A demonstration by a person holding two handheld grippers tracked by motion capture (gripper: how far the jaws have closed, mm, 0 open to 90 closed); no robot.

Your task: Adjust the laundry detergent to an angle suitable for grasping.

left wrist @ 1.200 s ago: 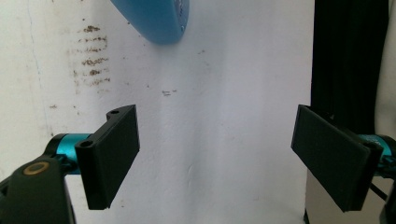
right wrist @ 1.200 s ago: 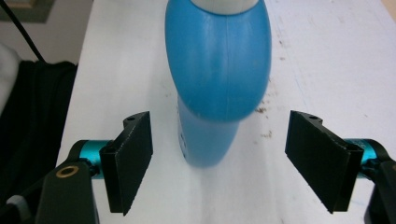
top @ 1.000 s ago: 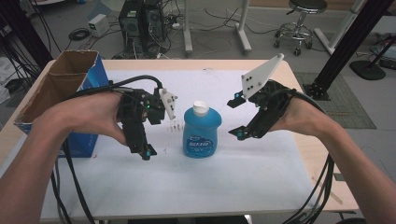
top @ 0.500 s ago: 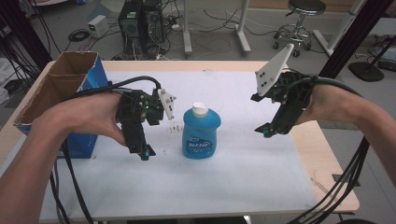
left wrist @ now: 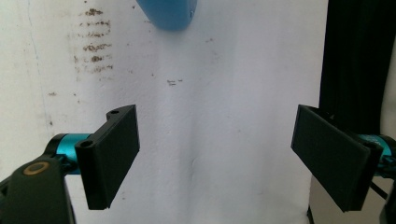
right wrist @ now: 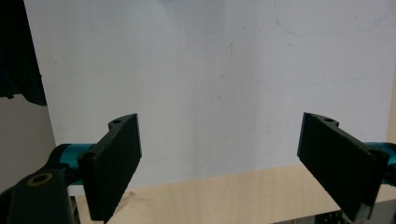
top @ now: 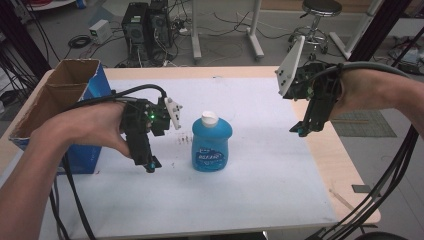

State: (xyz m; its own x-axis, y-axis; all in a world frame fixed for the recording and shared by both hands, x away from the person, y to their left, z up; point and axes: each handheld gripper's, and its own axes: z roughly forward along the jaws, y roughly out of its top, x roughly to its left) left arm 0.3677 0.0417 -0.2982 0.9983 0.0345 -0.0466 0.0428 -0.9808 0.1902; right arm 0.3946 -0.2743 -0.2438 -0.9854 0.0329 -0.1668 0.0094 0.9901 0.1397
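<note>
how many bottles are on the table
1. A blue bottle stands upright near the middle of the white mat, between the two grippers, nearer the left one. The open box could hide more.

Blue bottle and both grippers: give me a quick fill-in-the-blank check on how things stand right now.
1. The blue bottle stands upright on the white sheet, and its cap is ____ in colour.
2. The left gripper hovers beside the bottle with its jaws ____.
3. The right gripper sits over the sheet's ____ edge, apart from the bottle.
4. The cardboard box at the table's left has a ____ outer side.

Missing words: white; open; right; blue
</note>
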